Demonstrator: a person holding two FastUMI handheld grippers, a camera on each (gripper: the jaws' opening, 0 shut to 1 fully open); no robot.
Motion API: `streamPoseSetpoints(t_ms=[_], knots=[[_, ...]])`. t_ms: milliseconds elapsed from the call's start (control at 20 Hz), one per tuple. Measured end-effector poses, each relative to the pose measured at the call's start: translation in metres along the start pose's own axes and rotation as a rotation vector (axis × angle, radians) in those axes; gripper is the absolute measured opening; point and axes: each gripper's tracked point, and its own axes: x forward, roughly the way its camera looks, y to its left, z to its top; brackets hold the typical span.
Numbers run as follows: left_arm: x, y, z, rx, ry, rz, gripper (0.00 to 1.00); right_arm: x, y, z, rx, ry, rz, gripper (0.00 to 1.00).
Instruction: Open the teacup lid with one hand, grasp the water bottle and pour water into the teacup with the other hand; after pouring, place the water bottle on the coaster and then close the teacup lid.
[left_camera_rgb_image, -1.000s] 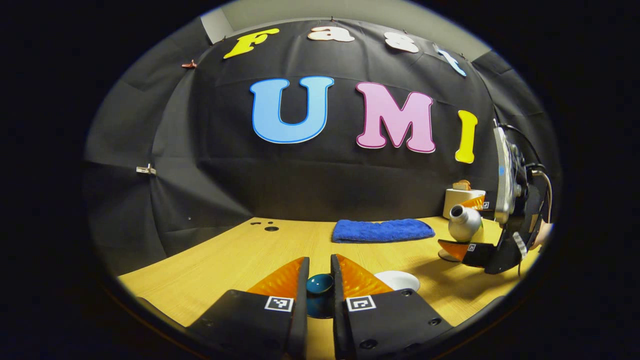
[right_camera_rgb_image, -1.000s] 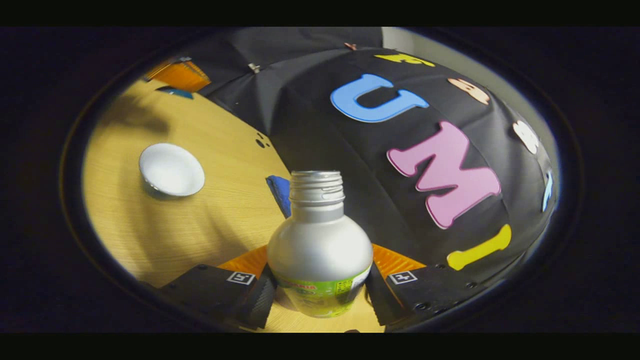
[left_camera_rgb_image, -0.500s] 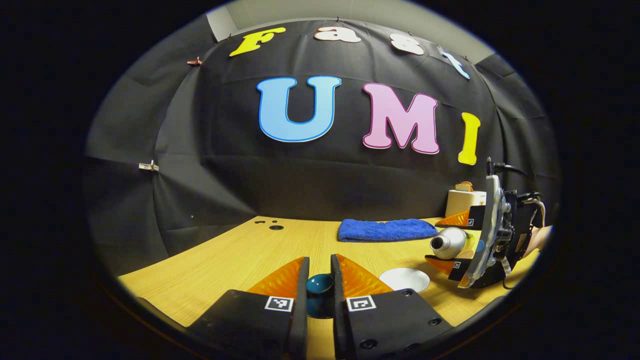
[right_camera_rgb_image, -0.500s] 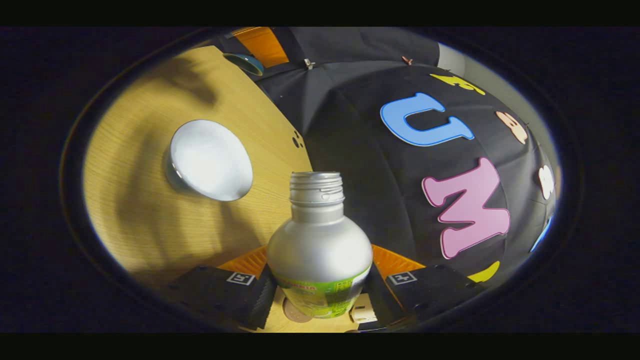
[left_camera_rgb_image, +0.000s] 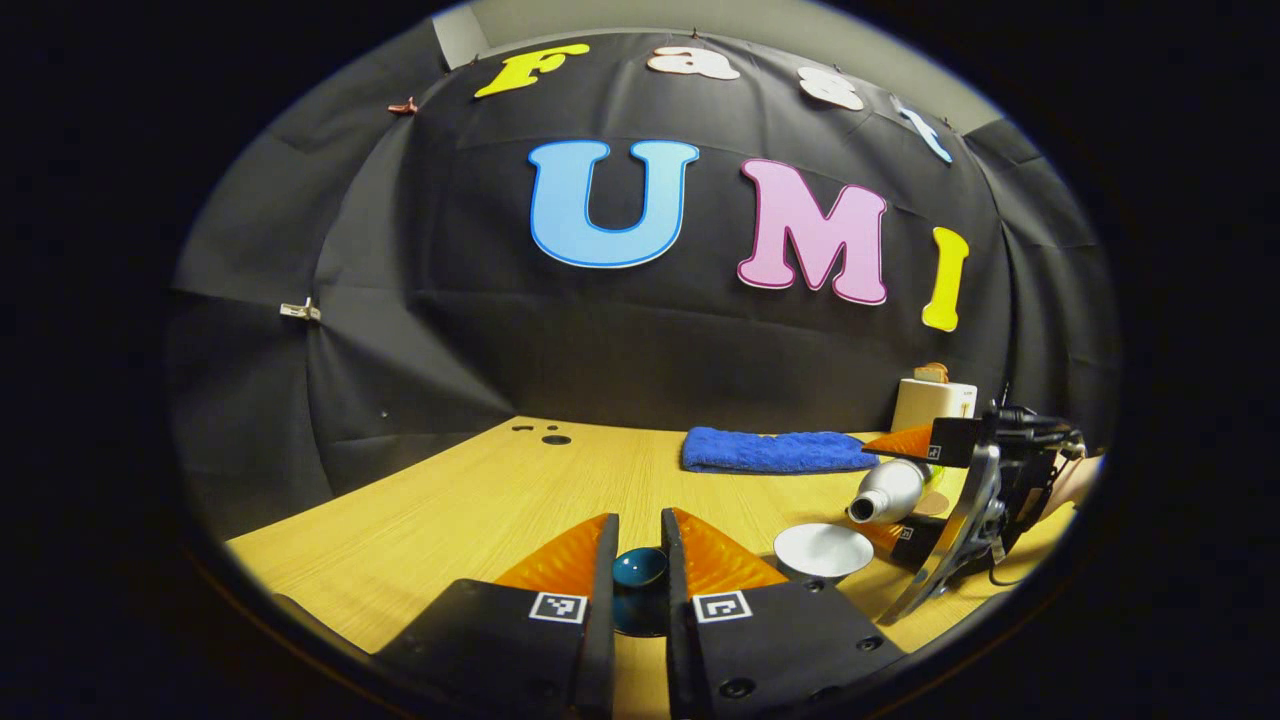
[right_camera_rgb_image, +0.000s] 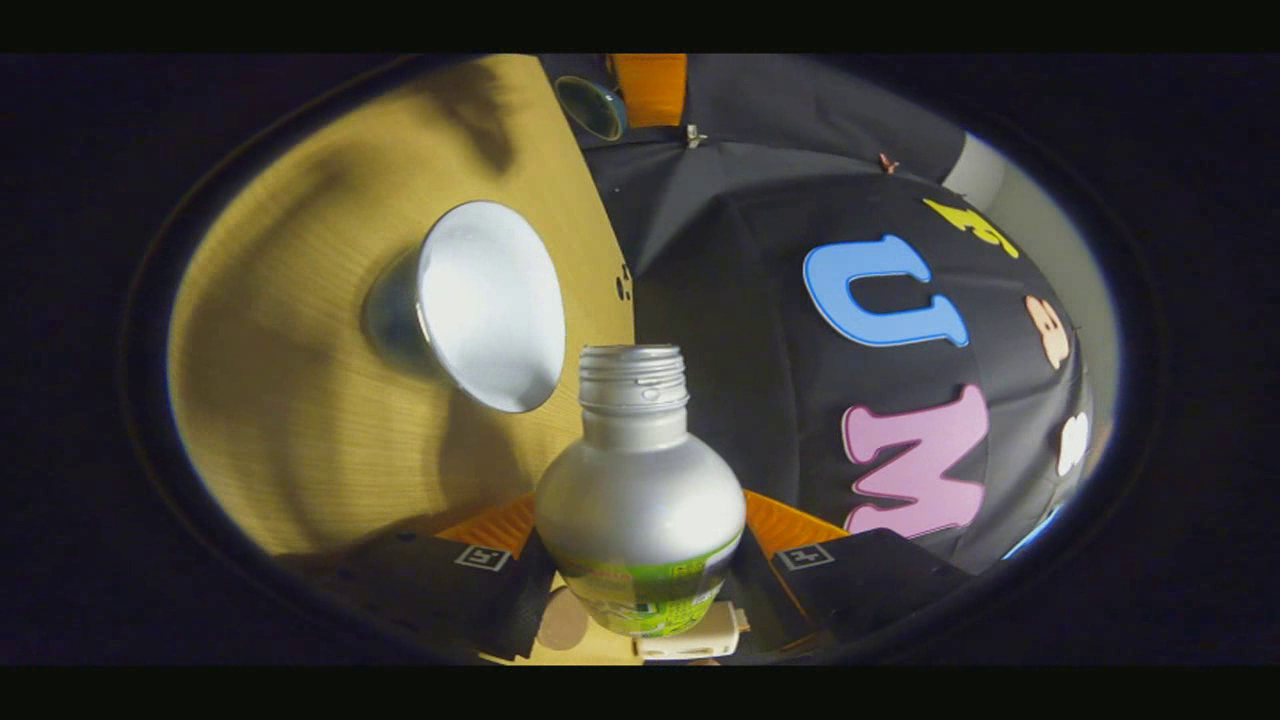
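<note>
In the left gripper view, our left gripper (left_camera_rgb_image: 637, 580) is nearly closed, its two fingers pressing on the round blue knob of the teacup lid (left_camera_rgb_image: 640, 570), held above the desk (left_camera_rgb_image: 480, 510). To its right the white-lined teacup (left_camera_rgb_image: 822, 552) stands uncovered on the desk. Just beyond it our right gripper (left_camera_rgb_image: 905, 490) holds the water bottle (left_camera_rgb_image: 888, 492) tipped on its side, mouth aimed down toward the cup.

In the right gripper view, the right gripper (right_camera_rgb_image: 640, 580) is clamped on the bottle (right_camera_rgb_image: 640, 500), one finger on each side of its belly. The bottle is silver with a bare threaded neck and no cap; its green label (right_camera_rgb_image: 640, 592) carries small print that we cannot read. The open teacup (right_camera_rgb_image: 488, 305) sits just past the bottle's mouth. We cannot tell whether any water is leaving the bottle.

Farther back on the desk lie a folded blue towel (left_camera_rgb_image: 775, 450) and a white toaster (left_camera_rgb_image: 932, 402) beside the black cloth wall.
</note>
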Motion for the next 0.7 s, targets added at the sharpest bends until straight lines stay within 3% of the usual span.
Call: streamPoseSetpoints(t_ms=[700], knots=[[-0.009,0.002,0.000,-0.015,0.008,-0.016,0.24,-0.001,-0.010,0.007,-0.203,-0.038,-0.073,0.80]])
